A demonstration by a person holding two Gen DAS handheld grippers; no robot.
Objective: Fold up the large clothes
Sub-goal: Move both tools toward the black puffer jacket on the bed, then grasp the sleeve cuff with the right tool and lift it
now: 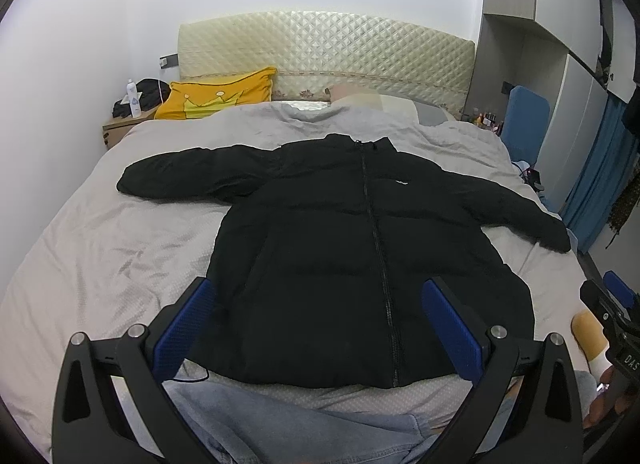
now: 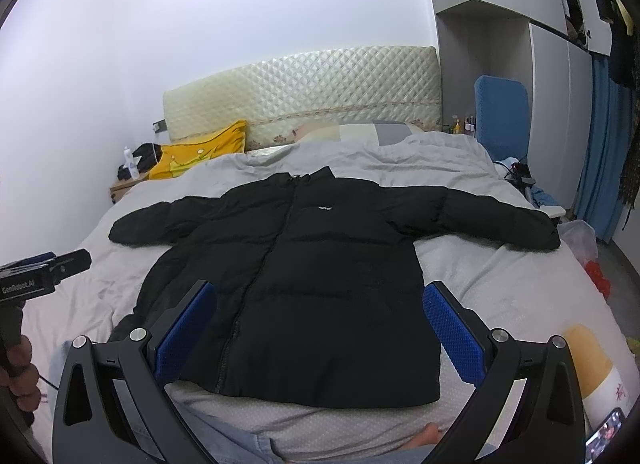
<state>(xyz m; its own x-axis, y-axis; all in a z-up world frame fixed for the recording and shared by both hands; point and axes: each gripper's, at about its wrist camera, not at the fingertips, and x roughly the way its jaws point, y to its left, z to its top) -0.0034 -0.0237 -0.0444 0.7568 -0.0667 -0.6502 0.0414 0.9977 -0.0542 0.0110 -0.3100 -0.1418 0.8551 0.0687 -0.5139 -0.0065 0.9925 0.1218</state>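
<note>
Both grippers, left (image 1: 320, 328) and right (image 2: 320, 328), are hovering spread wide and empty over the jacket (image 1: 340, 256) lying flat mid-frame on the bed (image 1: 100, 248), and that slick puffy fabric is risking slipping from a shallow pinch.

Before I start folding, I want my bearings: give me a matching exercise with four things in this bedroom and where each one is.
Things:
1. black puffer jacket
2. yellow crown pillow
3. white bottle
4. blue chair back

Places:
A. on the wooden nightstand
B. beside the bed's right side, near the wardrobe
C. spread flat on the grey bedsheet, sleeves out
D. leaning at the quilted headboard

Pairs: 1-C, 2-D, 3-A, 4-B
</note>
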